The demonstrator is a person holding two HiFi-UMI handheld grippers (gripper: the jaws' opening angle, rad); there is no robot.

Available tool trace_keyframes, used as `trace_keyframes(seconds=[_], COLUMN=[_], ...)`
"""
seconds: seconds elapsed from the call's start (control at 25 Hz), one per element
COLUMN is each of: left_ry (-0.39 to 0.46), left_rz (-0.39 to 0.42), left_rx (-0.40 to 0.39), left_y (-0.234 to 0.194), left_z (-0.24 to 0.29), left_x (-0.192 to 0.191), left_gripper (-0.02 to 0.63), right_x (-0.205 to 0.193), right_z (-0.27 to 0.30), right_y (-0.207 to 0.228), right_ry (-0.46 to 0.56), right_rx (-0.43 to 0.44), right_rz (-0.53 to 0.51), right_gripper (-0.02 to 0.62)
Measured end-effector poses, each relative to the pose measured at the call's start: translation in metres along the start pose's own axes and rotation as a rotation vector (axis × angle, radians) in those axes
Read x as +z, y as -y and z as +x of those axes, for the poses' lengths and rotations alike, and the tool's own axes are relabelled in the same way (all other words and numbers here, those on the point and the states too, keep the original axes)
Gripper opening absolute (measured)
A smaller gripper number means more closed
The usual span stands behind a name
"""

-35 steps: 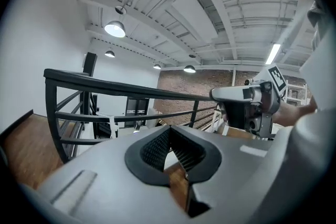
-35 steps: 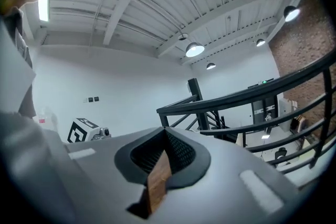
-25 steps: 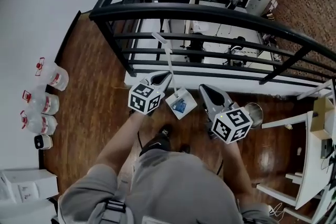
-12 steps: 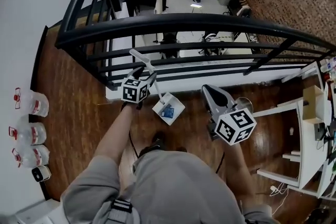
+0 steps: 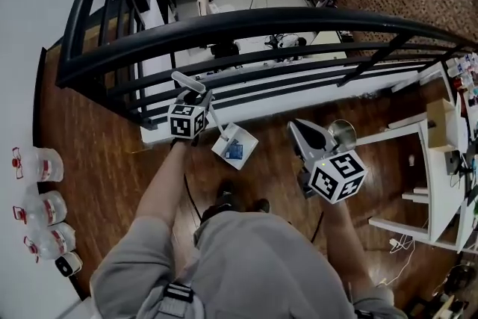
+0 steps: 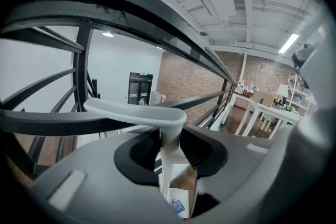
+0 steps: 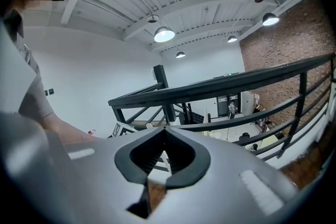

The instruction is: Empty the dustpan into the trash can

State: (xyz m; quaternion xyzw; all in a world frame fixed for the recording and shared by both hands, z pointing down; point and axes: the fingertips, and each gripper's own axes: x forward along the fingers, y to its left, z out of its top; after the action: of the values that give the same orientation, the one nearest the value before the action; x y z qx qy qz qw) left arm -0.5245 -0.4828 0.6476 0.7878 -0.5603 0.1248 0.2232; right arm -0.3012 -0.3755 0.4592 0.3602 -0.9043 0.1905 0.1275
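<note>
The dustpan [image 5: 235,146] is standing on the wooden floor [image 5: 97,138] just inside the black railing [image 5: 246,15], its flat white plastic tray facing up with a small blue scrap lying in it, so nothing is spilling while I am getting my hold. Its long, thin white handle [image 6: 169,165] is rising from the tray toward the rail and ending in a bent, flattened grip. I am closing my left tongs [image 5: 199,96] around that stem just under the bend. The stem is sitting between the ribbed dark pads, but I judge that they are not yet pinching it. Taking it high should let the tray hang and tip freely. My right tongs [image 5: 297,125] are hovering further along the railing with their tips together on nothing, waiting close to the round, shiny metal can [image 5: 345,132] that I take for the trash can. It is standing at the foot of the railing, well apart from the dustpan, beside the white table [image 5: 448,183]. The emptying itself is not yet starting.
</note>
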Motion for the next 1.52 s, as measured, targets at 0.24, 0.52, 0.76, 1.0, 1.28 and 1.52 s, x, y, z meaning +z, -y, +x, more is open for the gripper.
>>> trace_keyframes(seconds=[0.24, 0.52, 0.76, 1.0, 1.28, 1.52], left_ry=[0.006, 0.032, 0.009, 0.071, 0.161, 0.221], left_rz=[0.088, 0.136, 0.190, 0.289, 0.340, 0.337], left_rx=[-0.020, -0.074, -0.136, -0.216, -0.247, -0.273], left_y=[0.022, 0.070, 0.128, 0.210, 0.321, 0.402], left_z=[-0.002, -0.012, -0.015, -0.018, -0.027, -0.032], left_x=[-0.001, 0.001, 0.009, 0.049, 0.115, 0.173], left_gripper=[0.113, 0.112, 0.114, 0.114, 0.114, 0.114], right_x=[-0.002, -0.005, -0.006, -0.006, -0.011, -0.018], right_z=[-0.008, -0.034, -0.074, -0.146, -0.239, -0.318], right_y=[0.000, 0.006, 0.019, 0.046, 0.097, 0.148], right_ry=[-0.001, 0.017, 0.065, 0.160, 0.238, 0.308], right_rx=[-0.029, -0.091, -0.175, -0.258, -0.306, -0.361], right_rz=[0.005, 0.013, 0.015, 0.032, 0.044, 0.064], right_gripper=[-0.002, -0.002, -0.002, -0.002, -0.002, -0.002])
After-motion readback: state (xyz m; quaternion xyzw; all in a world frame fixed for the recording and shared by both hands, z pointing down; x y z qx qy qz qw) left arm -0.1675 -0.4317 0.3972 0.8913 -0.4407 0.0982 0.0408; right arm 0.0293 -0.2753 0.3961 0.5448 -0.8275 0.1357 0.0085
